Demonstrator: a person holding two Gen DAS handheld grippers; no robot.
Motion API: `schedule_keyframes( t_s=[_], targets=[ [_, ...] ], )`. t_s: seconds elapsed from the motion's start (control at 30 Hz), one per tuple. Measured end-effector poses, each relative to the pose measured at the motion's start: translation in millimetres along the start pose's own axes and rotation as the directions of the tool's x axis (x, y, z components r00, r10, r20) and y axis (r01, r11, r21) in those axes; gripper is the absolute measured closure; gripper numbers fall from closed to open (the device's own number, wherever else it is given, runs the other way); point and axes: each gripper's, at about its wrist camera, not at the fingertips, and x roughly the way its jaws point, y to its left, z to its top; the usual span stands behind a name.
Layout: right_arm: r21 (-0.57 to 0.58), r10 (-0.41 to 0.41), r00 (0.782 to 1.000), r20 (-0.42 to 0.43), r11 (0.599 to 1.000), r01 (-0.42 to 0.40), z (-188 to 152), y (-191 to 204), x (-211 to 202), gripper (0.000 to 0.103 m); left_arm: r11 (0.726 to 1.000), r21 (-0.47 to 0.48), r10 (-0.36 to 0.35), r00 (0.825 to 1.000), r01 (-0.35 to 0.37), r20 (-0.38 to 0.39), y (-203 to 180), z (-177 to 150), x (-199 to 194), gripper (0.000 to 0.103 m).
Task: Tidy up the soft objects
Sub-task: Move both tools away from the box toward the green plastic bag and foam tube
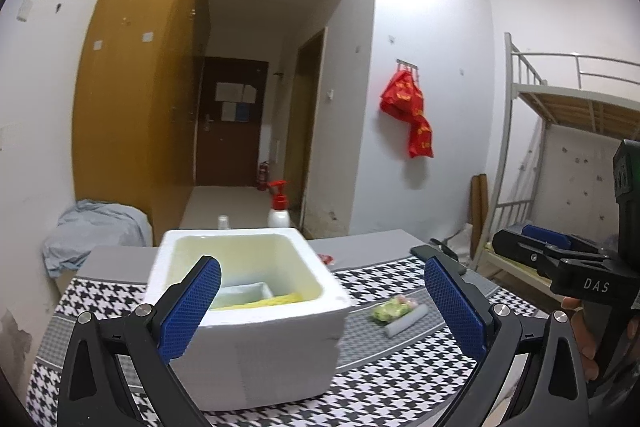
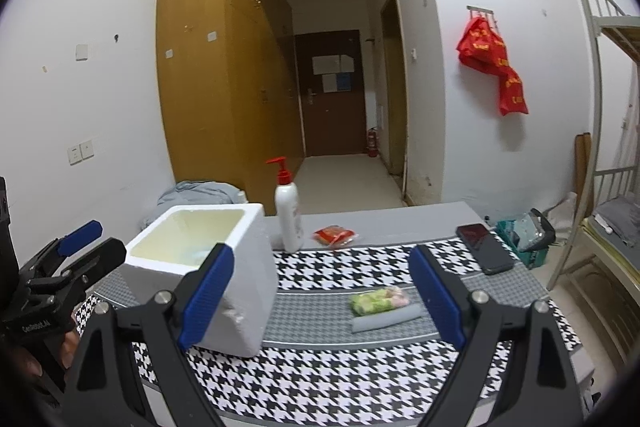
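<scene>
A white foam box [image 1: 256, 331] stands on the houndstooth table cloth [image 1: 400, 379]; inside it lie a yellow soft item [image 1: 276, 301] and a pale blue one [image 1: 246, 291]. The box also shows in the right wrist view [image 2: 224, 267]. A green and pink soft bundle [image 2: 378, 300] and a grey roll [image 2: 386, 319] lie on the cloth right of the box; both show in the left wrist view, bundle [image 1: 394, 308], roll [image 1: 406, 321]. My left gripper [image 1: 322, 311] is open and empty, just before the box. My right gripper [image 2: 320, 299] is open and empty, above the cloth between box and bundle.
A white pump bottle with a red top [image 2: 289, 211] stands behind the box. A red packet [image 2: 334, 235] and a black phone [image 2: 484, 247] lie at the far side of the table. A bunk bed frame [image 1: 560, 155] stands at the right. Blue-grey cloth [image 1: 96, 231] is heaped behind the table at the left.
</scene>
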Motion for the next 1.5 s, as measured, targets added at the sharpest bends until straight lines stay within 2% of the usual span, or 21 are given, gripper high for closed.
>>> schedule_keyframes(
  t_s=[0.7,1.07,1.5],
  targets=[
    [0.093,-0.112,0.994,-0.012,0.989,0.113,-17.4,-53.1,-15.8,0.011,0.990,0.067,-0.121,0.989,0.127,-0.086,-50.9,-7.4,39.7,0.001],
    [0.119,-0.119,0.992,-0.040,0.985,0.123,-25.7,-78.8,-9.8,0.011,0.984,0.095,-0.135,0.983,0.148,-0.126,-73.6,-12.5,62.6,0.001],
    [0.130,-0.120,0.988,-0.099,0.983,0.132,-33.6,-105.6,9.1,0.011,0.985,0.077,-0.136,0.972,0.153,-0.193,-90.6,-21.4,102.1,0.001]
  ],
)
